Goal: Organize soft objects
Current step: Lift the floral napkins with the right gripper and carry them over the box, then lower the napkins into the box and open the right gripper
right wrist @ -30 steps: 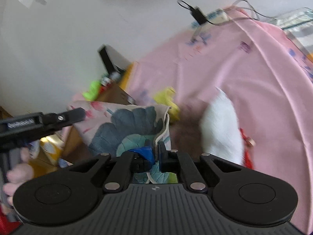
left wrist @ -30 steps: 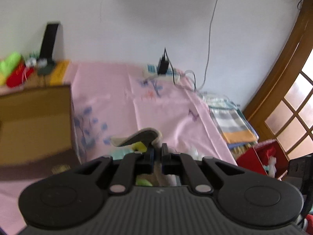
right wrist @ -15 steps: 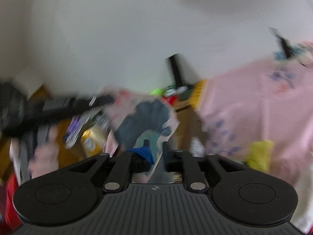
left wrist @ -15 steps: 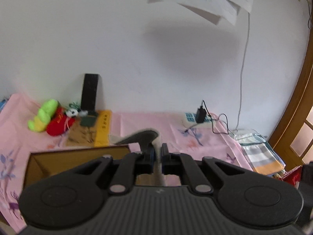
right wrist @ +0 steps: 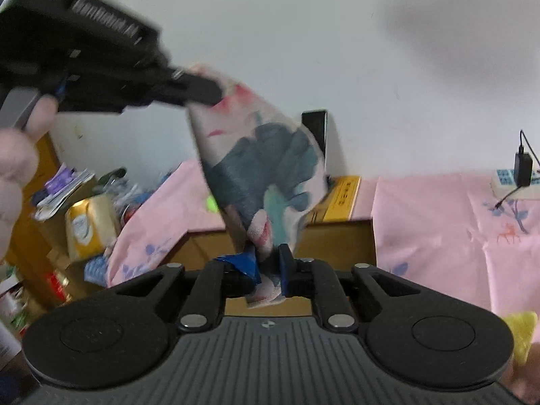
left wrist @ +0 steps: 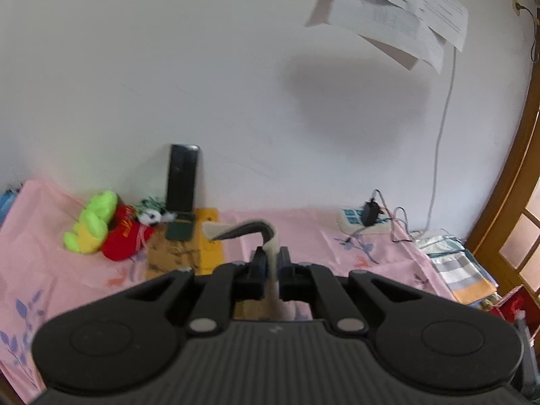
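Both grippers are up in the air with one floral cloth (right wrist: 266,175) stretched between them, held above the pink-sheeted bed (right wrist: 438,229). The right gripper (right wrist: 268,270) has its jaws pressed together on the lower corner of the cloth, a fold of pink-and-teal print bunched between the blue-taped pads. The left gripper (right wrist: 202,89) comes in from the upper left of the right wrist view and pinches the cloth's top corner, so the fabric hangs slanted from high left down to the right gripper. In the left wrist view, the left gripper (left wrist: 271,263) has its jaws closed on a thin edge of the cloth (left wrist: 266,236), which curls over above the fingertips. Directly beneath the cloth sits an open cardboard box (right wrist: 337,239), resting on the bed. At the back edge of the bed, against the wall, there's a lime-green plush (left wrist: 91,221) touching a red plush (left wrist: 123,239), with a black phone (left wrist: 182,177) propped upright just beside them. Toward the bed's right side a white power strip (left wrist: 362,222) lies with a black charger plugged in.
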Motion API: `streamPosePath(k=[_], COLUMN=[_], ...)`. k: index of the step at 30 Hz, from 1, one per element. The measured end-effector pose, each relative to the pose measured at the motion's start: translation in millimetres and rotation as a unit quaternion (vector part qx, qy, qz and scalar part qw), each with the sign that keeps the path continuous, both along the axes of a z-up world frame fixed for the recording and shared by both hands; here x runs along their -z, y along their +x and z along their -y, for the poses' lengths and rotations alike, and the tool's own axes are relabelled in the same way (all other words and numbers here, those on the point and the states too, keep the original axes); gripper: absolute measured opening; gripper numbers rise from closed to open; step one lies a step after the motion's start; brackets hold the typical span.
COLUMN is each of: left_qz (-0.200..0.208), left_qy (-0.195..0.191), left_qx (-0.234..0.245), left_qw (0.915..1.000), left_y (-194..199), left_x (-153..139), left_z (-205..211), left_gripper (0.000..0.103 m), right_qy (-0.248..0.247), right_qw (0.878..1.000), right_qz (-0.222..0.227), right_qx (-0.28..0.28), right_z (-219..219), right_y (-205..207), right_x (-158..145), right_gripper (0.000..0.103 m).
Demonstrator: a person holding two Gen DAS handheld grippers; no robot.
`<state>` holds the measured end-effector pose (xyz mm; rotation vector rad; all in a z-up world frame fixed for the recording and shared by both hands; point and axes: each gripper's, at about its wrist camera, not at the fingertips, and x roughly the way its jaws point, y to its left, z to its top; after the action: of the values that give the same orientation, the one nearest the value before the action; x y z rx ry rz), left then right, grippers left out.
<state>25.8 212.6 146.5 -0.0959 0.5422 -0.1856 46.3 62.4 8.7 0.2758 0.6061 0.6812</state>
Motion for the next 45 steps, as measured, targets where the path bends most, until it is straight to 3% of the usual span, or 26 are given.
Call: streamPosePath(k=[4,9,13,17,24,30,34,38,41,45], left_qz=[0.002,-0.050,-0.128,-0.221,-0.263,-0.292,-0.323,-0.317,-0.300,-0.255], left_qy=[-0.008,-0.022,-0.012,-0.020,-0.027,-0.025,-0.015,0.000,0.035,0.047], left_qx=[-0.005,-0.012,-0.018,-0.023,0.024,0.024,0.020,0.020,0.005,0.006], left_qw=[0.9999,0.9985,0.9915,0.9748,0.9642,0.9556,0.9461,0.9481,0.9533,0.9658], left_y=[7,25,45,59,40,38,42,40,36,34], left_x=[6,58,130,185,198,212,221,216,203,177], left_z=[-33,-71,-91,-106,-112,-118,-118,-123,-128,-127], left_gripper=[0.001,0.001,0.001,0.001,0.003,0.011,0.018,0.039,0.037,0.036], right_qy=[-0.007,-0.116,-0.233,-0.290,-0.250,-0.194,-0.132,-0.082,-0.094,-0.150], right_qw=[1.000,0.991,0.965,0.941,0.925,0.930,0.910,0.922,0.935,0.930], right_qz=[0.011,0.072,0.097,0.055,-0.101,-0.158,-0.234,-0.251,-0.248,-0.262], right_qx=[0.016,0.002,-0.078,-0.167,-0.269,-0.271,-0.316,-0.283,-0.236,-0.209], right_z=[-15,-42,-71,-92,-94,-85,-81,-71,-70,-90], right_y=[8,5,9,11,32,49,54,64,72,79], right_x=[-5,12,48,70,70,68,75,67,66,75], right_gripper=[0.000,0.000,0.000,0.000,0.000,0.001,0.003,0.003,0.004,0.003])
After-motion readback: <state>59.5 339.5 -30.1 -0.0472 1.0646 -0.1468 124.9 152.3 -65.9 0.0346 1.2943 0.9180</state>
